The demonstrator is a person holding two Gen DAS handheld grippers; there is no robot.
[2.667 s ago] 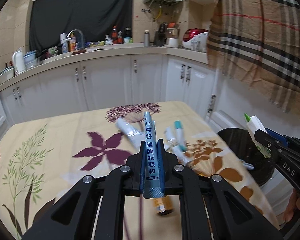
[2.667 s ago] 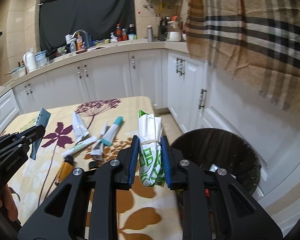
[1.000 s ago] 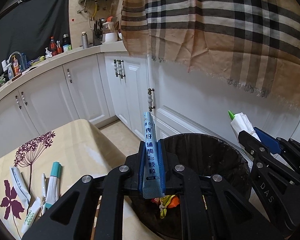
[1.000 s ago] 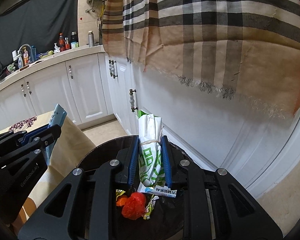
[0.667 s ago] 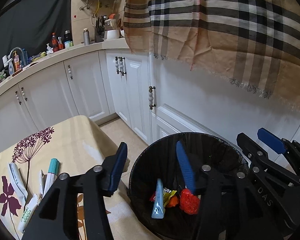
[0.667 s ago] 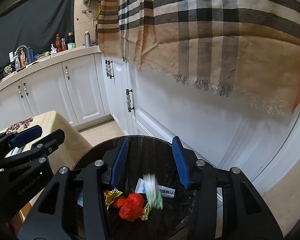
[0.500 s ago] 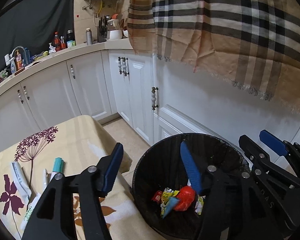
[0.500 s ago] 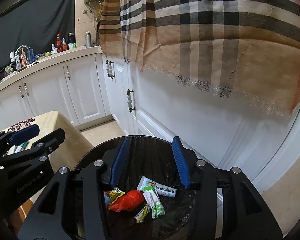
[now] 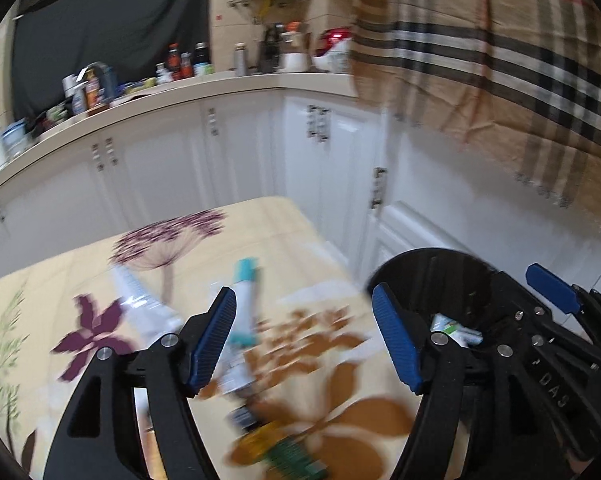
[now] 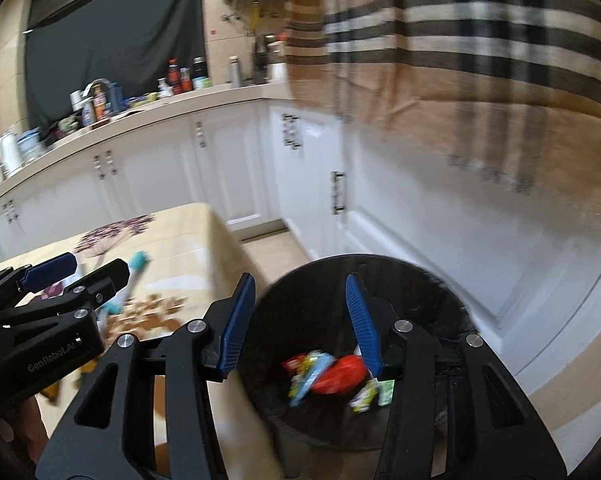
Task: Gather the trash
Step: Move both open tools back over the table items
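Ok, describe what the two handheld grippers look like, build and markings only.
Both are matte black frames of cut-out struts with silver screw heads. The left gripper and right gripper each carry two long, ribbed blue pads on their jaws. White lettering shows on their sides: "GenRobot.AI" on the left one, "DAS" on the right one. No cables or sleeves are visible.

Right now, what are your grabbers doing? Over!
Left gripper open, empty, its jaws just widened. Right gripper open, empty, above bin. Tubes on table. Nothing blocking.
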